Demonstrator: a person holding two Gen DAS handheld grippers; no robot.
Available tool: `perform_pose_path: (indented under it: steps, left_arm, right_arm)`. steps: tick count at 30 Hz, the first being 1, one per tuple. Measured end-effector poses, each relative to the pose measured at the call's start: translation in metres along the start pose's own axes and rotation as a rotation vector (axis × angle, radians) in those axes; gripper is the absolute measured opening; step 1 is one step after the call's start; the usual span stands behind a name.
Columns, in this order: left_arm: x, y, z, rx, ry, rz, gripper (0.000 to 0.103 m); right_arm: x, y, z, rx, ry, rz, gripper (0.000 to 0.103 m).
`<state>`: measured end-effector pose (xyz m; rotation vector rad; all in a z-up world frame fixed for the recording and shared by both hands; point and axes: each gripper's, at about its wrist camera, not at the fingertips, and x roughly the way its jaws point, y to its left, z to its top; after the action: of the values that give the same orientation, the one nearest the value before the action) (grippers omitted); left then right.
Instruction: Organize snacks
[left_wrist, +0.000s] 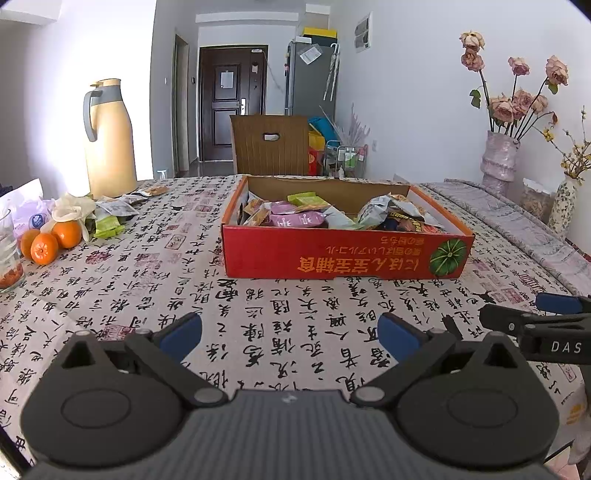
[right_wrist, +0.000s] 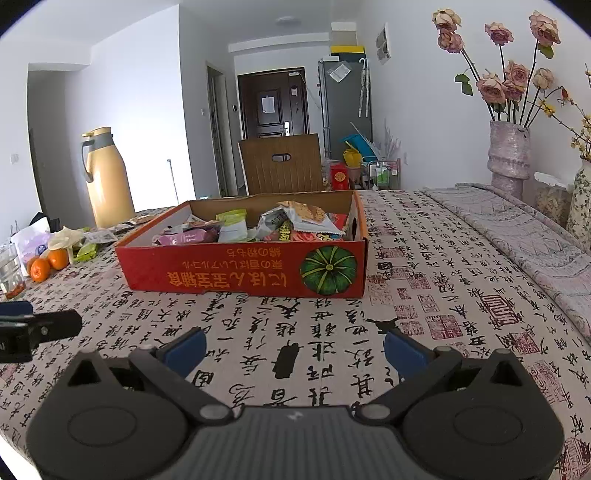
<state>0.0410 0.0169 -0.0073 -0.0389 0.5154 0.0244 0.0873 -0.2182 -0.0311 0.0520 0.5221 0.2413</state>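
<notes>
Left wrist view: left gripper (left_wrist: 290, 332) has its fingers spread wide, nothing between them
Right gripper (right_wrist: 293, 349): same deal, fingers apart and empty
Red box (left_wrist: 343, 258): straight ahead of both sets of fingertips, stuffed with snack packets (left_wrist: 295, 216)
Loose packets (left_wrist: 110, 218): far left of the fingers, by the oranges (left_wrist: 50, 242) and thermos (left_wrist: 109, 140)

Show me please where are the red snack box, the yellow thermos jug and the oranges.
red snack box (right_wrist: 236, 271): right wrist view, on its red front wall.
yellow thermos jug (left_wrist: 110, 147): left wrist view, on its yellow body.
oranges (left_wrist: 44, 248): left wrist view, on the front orange's peel.
</notes>
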Motion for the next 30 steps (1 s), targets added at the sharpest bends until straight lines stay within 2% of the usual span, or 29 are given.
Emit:
perform_pose_path:
  steps: [30]
  left_arm:
    - [-0.0018, -0.0007, -0.0011, -0.001, 0.001, 0.000, 0.103]
  right_arm:
    - [-0.0013, -0.0003, -0.0018, 0.000, 0.003, 0.000, 0.103]
